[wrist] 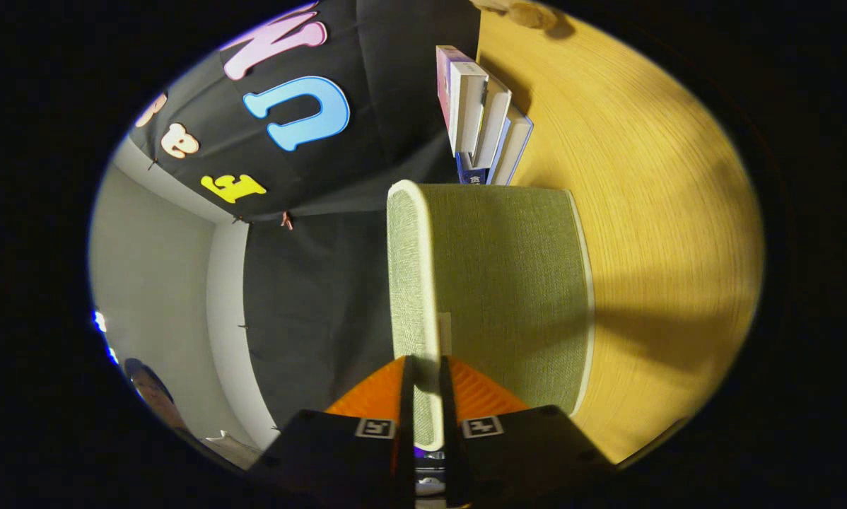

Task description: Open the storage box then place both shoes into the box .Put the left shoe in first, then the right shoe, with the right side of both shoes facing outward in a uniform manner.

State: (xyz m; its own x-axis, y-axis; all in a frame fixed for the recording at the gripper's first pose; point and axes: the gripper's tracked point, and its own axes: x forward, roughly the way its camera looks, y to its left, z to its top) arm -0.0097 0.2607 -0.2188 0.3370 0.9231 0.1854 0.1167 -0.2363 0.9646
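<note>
Tool: the tool (423, 396) has its two fingers drawn close together, one on each side of the thin edge of the box lid (508, 283), so it is clamped on that lid.
Grip point: the fingers (459, 389) pinch the lid at its white-trimmed rim, near the small pale tab at the near end of the lid.
Lid position: the lid runs straight ahead from between the fingers and ends just short of the books (483, 116).
Lid look: pale green woven fabric with a white border all round and rounded corners; one broad face turns toward the worktop (650, 212), while the narrow edge faces the dark cloth wall (317, 297).
Box body: a small part of something shows beneath the fingers right at the tool; I cannot tell what it is.
Worktop: light wood grain, lying on the broad-face side of the lid, with a dark shadow stretching away from the lid across it.
Books: a short row standing on the worktop just beyond the far end of the lid, with spines and covers in white, pink and blue.
Beyond the cloth wall: a pale plain wall (155, 268) lies on the far side of the cloth from the lid.
</note>
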